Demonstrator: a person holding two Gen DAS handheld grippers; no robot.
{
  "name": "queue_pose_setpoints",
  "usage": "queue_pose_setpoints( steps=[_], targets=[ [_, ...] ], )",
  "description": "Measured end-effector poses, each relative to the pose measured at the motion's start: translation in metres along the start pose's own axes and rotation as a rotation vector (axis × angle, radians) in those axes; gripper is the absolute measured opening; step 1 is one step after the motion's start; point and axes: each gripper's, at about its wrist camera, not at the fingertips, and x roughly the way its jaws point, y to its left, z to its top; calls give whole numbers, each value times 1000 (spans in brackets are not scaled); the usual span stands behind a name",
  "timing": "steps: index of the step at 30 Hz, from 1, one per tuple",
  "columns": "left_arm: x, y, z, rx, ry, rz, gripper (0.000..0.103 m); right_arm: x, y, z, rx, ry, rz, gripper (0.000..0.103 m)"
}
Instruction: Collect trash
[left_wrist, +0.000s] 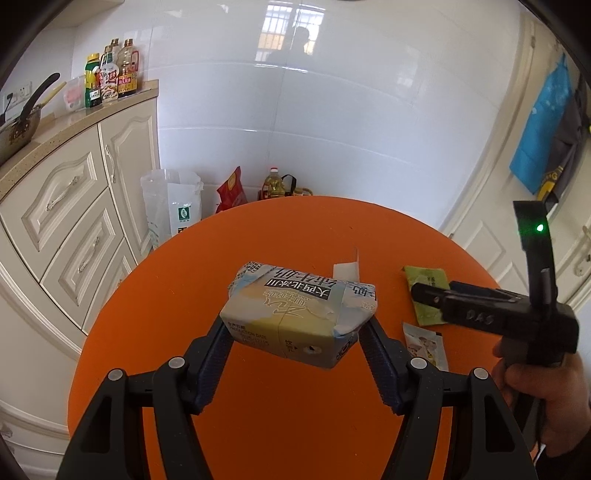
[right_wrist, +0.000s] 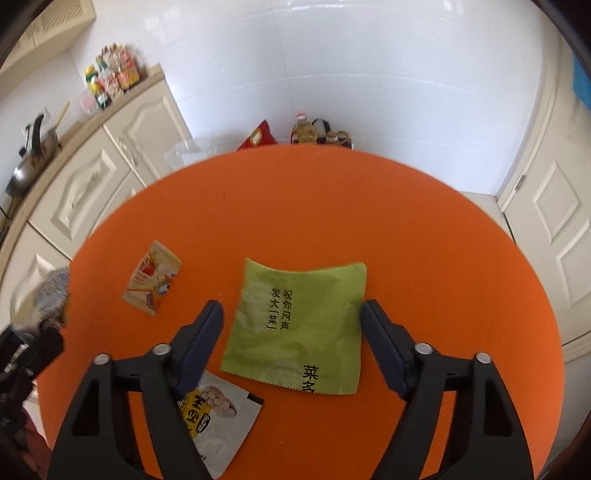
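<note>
Milk carton gripped on the left, green wrapper between open jaws on the right.

The crumpled milk carton sits clamped between the pads of the left gripper, raised above the round orange desk. The green wrapper lies flat on the desk between the wide-apart fingers of the right gripper — its pads are not pressing it. 2 smaller packets lie nearby: a white snack packet under the left finger, an orange-printed sachet farther left.
</note>
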Motion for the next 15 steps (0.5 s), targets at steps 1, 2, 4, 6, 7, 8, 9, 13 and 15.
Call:
queue_pose_setpoints(
  steps=[1,2,4,6,7,8,9,13,15],
  targets=[
    [-1,-1,-1,0,0,0,64,2,5,-1,-35,-3,-25,61],
    [-7,-6,-7,0,-2,1,64,2,7,-2,-53,-10,-35,49],
    [-8,-6,-6,1,-6,0,64,1,5,-3,-58,-15,-22,38],
    [-14,-14,-13,4,-10,-1,64,-2,1,-5,-62,-13,1,30],
    [-16,-16,-13,7,-13,-4,64,-3,-2,-7,-57,-15,10,27],
    [-23,-24,-21,9,-18,-5,64,-6,-5,-9,-47,-16,22,26],
    [-27,-28,-24,13,-23,-8,64,-10,-9,-11,-35,-19,36,26],
    [-41,-45,-27,38,-47,-25,64,-34,-24,-24,-4,-54,41,25],
    [-49,-56,-30,50,-63,-36,64,-54,-33,-32,8,-79,39,25]
  ],
)
